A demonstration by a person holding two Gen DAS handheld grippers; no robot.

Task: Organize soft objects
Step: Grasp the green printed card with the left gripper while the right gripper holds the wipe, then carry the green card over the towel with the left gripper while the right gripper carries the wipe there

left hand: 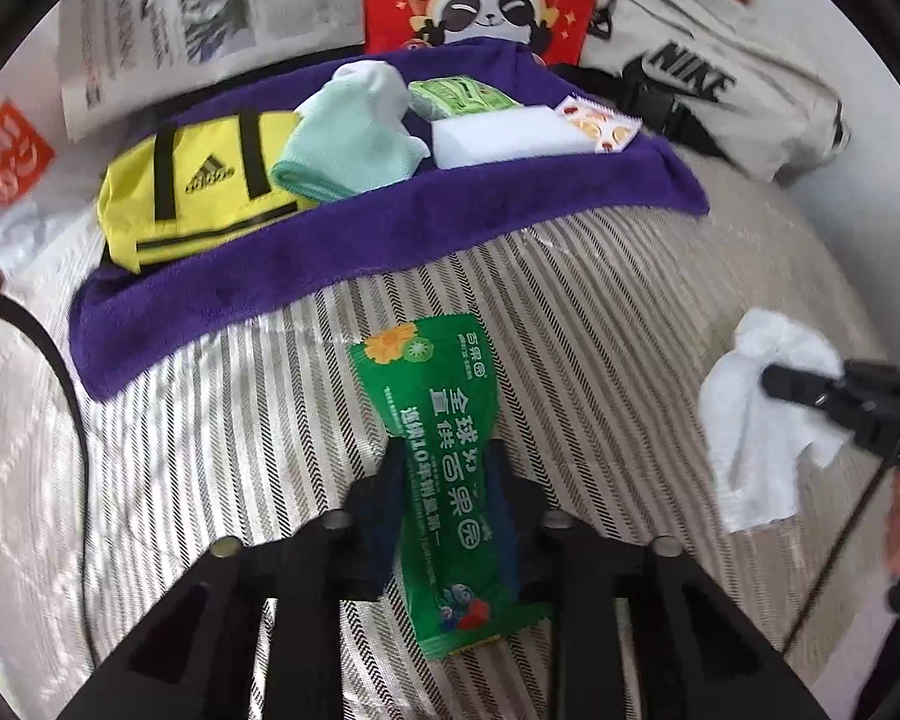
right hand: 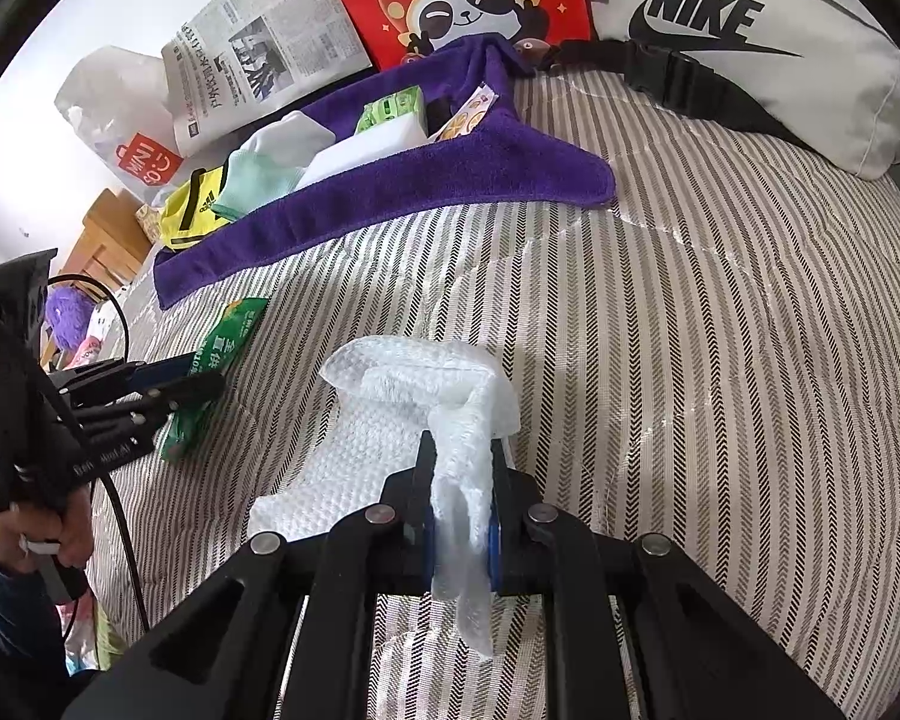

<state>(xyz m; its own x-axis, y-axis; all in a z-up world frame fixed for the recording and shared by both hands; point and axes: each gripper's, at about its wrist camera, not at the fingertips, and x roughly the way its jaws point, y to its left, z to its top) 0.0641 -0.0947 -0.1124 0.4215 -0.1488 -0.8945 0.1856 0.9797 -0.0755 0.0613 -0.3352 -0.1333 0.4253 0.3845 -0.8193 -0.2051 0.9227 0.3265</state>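
Left gripper (left hand: pixel 447 468) pinches green packet (left hand: pixel 444 420); right gripper (right hand: pixel 462 480) pinches white cloth (right hand: pixel 414 414); purple towel (left hand: pixel 342 240) at 12 o'clock.

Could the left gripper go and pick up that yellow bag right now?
Probably not yet. The left gripper is shut on a green packet, so it has no free grip. The path over the purple towel to the yellow bag looks open otherwise.
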